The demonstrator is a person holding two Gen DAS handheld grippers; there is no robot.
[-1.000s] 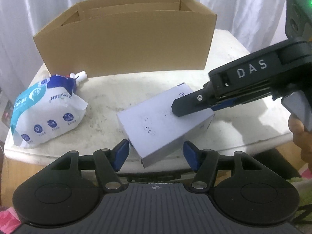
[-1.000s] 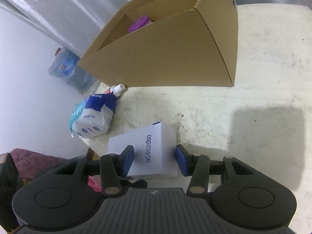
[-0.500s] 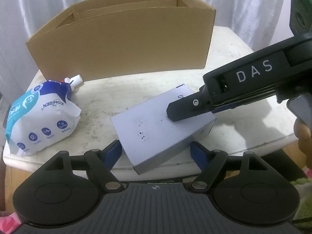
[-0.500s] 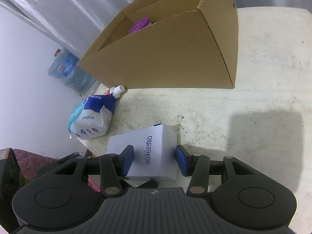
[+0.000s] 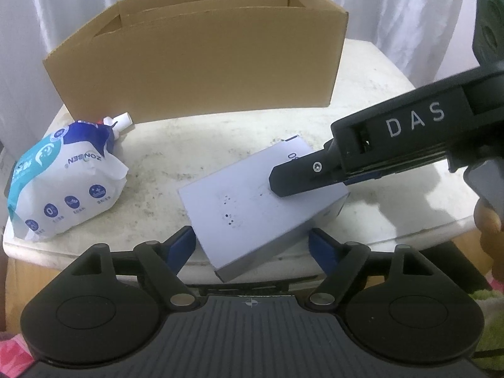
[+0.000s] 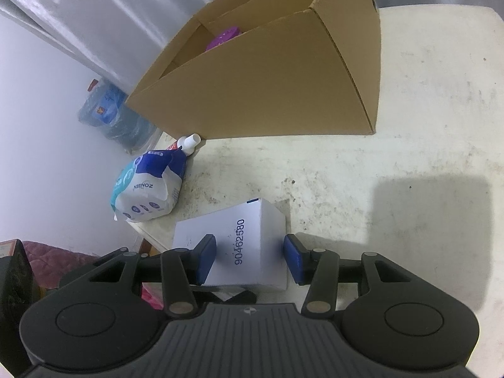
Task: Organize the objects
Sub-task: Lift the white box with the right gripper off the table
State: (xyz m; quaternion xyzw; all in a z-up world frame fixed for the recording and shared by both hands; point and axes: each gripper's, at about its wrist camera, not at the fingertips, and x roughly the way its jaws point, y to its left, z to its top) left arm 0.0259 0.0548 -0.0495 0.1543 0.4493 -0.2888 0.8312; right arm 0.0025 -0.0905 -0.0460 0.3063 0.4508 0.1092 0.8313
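- Jaws of the left gripper (image 5: 252,245) are opening; the near corner of the white box (image 5: 252,208) sits between the blue pads (image 5: 181,245), which stand clear of its sides.
- White box lies flat at the near edge of the table (image 5: 189,154), its near corner overhanging that edge. Its long axis runs diagonally, from near left to far right in the left wrist view.
- Right gripper (image 6: 250,260) straddles the far right end of the box across its short width; its pads (image 6: 206,258) sit at or just off the sides, and whether they press is not clear. Printed digits run between them.
- Pouch (image 5: 63,182) lies on its side at the table's left edge, spout toward the carton.
- Carton (image 5: 201,69) stands open at the back, a purple item (image 6: 225,36) inside.
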